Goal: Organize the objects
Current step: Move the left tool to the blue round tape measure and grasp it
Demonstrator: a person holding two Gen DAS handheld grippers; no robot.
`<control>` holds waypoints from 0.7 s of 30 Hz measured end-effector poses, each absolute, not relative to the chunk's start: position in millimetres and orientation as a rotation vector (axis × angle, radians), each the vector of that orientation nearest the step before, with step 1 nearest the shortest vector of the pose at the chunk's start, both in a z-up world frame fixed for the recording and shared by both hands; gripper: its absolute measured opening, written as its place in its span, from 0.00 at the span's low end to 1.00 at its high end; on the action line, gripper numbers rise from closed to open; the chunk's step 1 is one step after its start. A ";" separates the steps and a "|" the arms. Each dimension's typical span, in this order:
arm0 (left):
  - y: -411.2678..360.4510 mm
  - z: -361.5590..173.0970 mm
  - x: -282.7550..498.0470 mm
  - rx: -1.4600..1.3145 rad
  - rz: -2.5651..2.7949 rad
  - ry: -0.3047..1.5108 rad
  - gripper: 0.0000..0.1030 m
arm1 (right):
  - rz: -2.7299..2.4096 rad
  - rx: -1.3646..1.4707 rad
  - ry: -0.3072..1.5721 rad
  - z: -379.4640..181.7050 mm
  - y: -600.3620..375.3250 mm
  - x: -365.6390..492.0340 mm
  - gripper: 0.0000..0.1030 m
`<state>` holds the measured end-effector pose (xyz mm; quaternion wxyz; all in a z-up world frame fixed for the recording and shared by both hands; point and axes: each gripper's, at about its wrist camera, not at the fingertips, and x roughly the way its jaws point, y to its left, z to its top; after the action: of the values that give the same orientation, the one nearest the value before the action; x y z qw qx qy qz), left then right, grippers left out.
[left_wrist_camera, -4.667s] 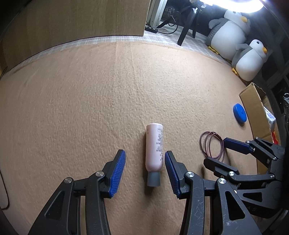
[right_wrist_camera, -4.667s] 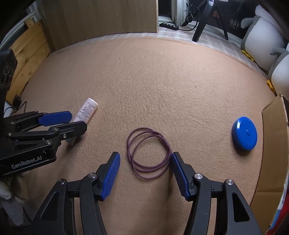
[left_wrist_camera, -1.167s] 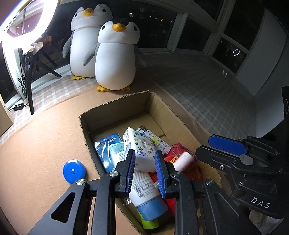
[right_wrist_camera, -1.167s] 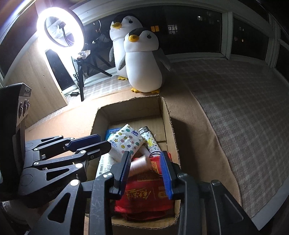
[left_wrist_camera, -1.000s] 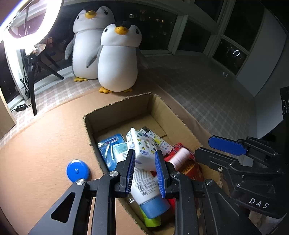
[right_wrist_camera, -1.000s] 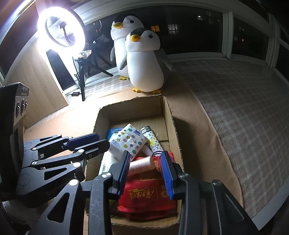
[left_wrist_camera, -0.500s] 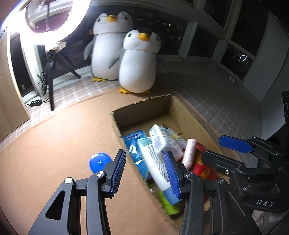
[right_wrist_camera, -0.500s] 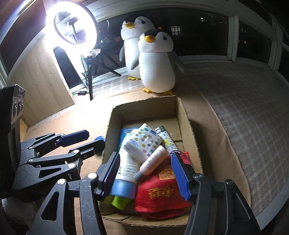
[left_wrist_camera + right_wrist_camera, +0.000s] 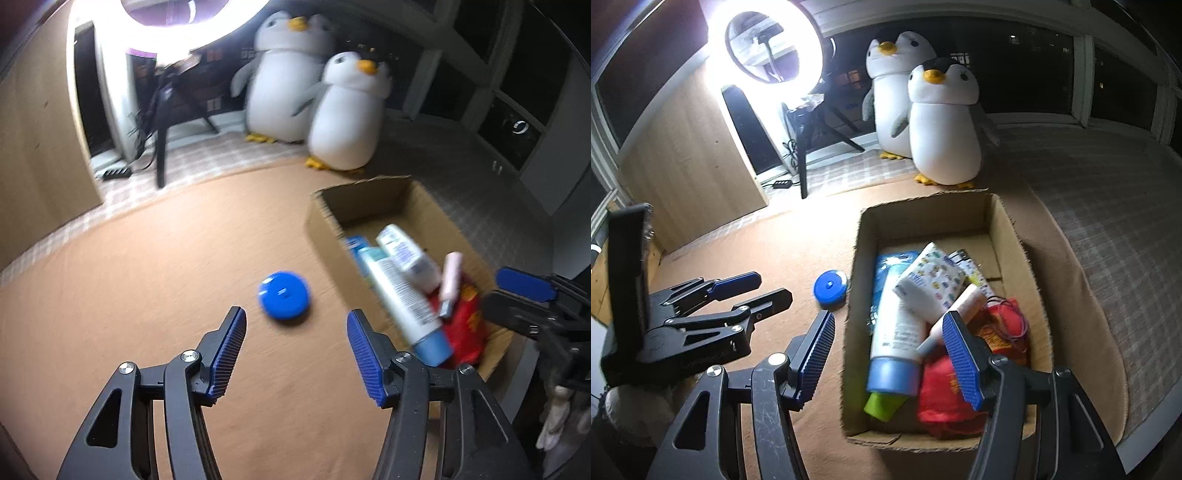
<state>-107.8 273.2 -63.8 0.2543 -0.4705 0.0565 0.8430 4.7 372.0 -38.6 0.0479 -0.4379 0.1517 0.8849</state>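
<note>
Left gripper [image 9: 296, 334] hangs over the tan blanket [image 9: 147, 280], jaws just been opening, fingers released, nothing between them. The blue round case [image 9: 284, 298] lies on the blanket just ahead of the fingertips and just beside the left wall of the cardboard box [image 9: 325, 229]. This view is blurred.

The right wrist view is sharper. Right gripper [image 9: 888, 341] stands spread above the box's near end, jaws barely wider in the last moment, gripping nothing. It looks straight into the box: the pink bottle [image 9: 955, 310] lies slanted on a white tube with a blue cap [image 9: 895, 339], beside a patterned packet [image 9: 932, 282], a red pouch [image 9: 951, 398] and the purple loop cord [image 9: 1015, 317] at the right wall. A green cap [image 9: 882, 406] pokes out at the near end; from the left view that corner is hidden behind the finger.

Two plush penguins [image 9: 942, 125] stand past the far end, a ring light [image 9: 764, 48] glaring at the back edge.
</note>
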 end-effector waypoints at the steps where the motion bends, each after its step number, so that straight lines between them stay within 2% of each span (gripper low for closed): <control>1: 265.8 -67.8 -109.8 -1.291 2.296 0.145 0.59 | 2.699 -1.340 0.460 -39.3 369.4 5.3 0.57; 6: 244.1 -88.0 -122.6 -1.354 2.269 0.085 0.66 | 2.702 -1.351 0.486 -44.6 356.6 10.2 0.60; 21: 285.4 -134.9 -152.0 -1.466 2.218 0.132 0.66 | 2.642 -1.335 0.524 -45.3 352.5 30.6 0.60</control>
<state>-152.0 285.4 -134.9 0.2375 -0.5350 0.0482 0.8094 30.6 352.5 -45.3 0.0674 -0.4432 0.1738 0.8768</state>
